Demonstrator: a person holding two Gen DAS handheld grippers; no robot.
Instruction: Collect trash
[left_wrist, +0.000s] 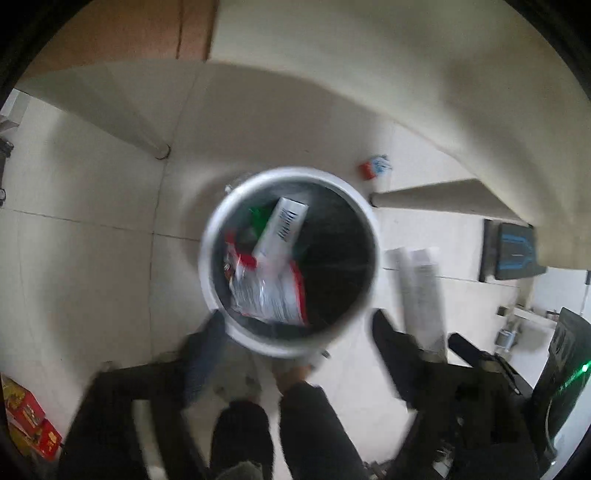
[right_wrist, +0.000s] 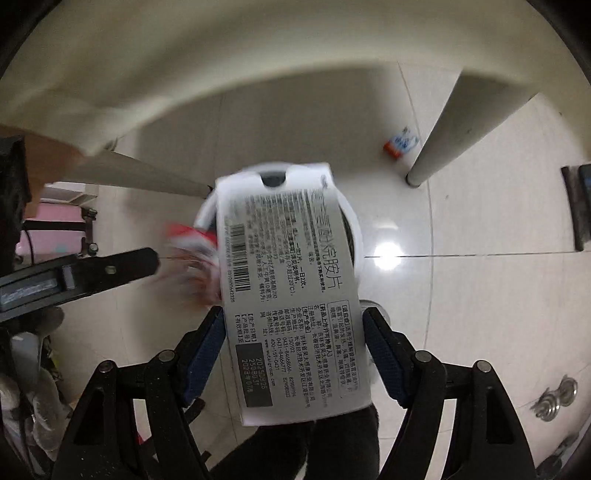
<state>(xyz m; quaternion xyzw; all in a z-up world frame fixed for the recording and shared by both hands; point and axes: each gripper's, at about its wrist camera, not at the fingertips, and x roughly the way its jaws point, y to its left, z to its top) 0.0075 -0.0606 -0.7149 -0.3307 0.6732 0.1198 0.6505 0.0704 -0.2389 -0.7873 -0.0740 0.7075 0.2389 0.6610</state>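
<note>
A round white trash bin stands on the tiled floor; inside lie a white box and a red-and-white wrapper. My left gripper hovers over the bin's near rim, open and empty, blurred. My right gripper is shut on a white medicine box with black print, held above the bin. That box and the right gripper also show right of the bin in the left wrist view. A small red-and-blue packet lies on the floor beyond the bin, also in the right wrist view.
A cream table overhangs the bin; its legs stand close by. A dark mat lies at right. Red boxes sit at lower left. A pink case stands at left. The person's legs are below.
</note>
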